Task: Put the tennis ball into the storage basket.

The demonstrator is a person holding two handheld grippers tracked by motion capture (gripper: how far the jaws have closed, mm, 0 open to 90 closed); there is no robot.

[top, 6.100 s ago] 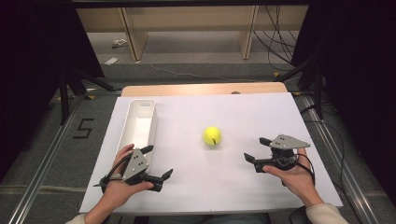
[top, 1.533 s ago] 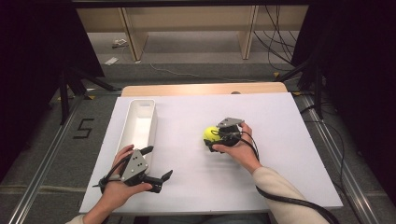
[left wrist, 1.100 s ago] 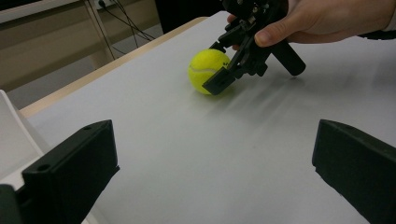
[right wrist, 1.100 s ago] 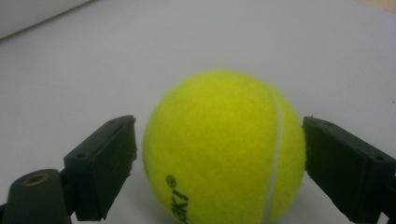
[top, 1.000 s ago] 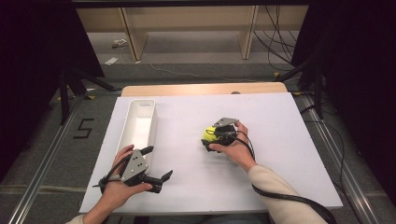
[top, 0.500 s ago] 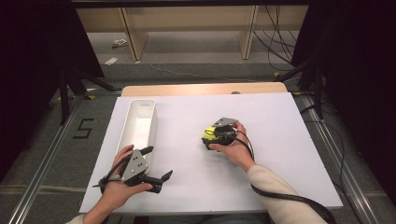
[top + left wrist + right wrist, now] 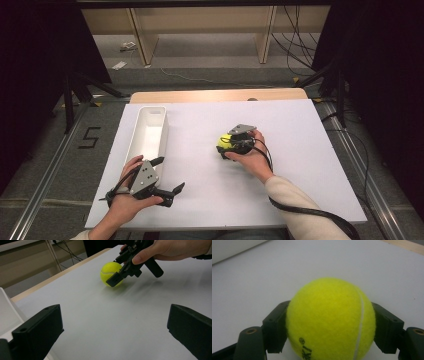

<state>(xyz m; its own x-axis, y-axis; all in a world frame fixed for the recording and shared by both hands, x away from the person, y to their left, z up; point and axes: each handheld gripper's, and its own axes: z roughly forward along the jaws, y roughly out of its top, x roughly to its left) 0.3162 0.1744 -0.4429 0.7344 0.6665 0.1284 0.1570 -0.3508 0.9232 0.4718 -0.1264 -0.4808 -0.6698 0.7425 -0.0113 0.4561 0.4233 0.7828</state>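
Between the jaws of the right hand-held gripper (image 7: 226,146) sat the tennis ball (image 7: 329,320), clamped after they had just been closing. Grasp step judged complete; next, a lift toward the white tray (image 7: 150,131). Left hand-held gripper (image 7: 167,190) rested with jaws apart. White bench (image 7: 300,165), dark surroundings.

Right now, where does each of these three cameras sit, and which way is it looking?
High view: above the person's side, looking forward and down on the table; both forearms show.
Left gripper view: rides the left hand-held gripper, looking across the table at the ball; its open jaws show.
Right gripper view: rides the right hand-held gripper, jaws shut on the ball.
All three share the ball.
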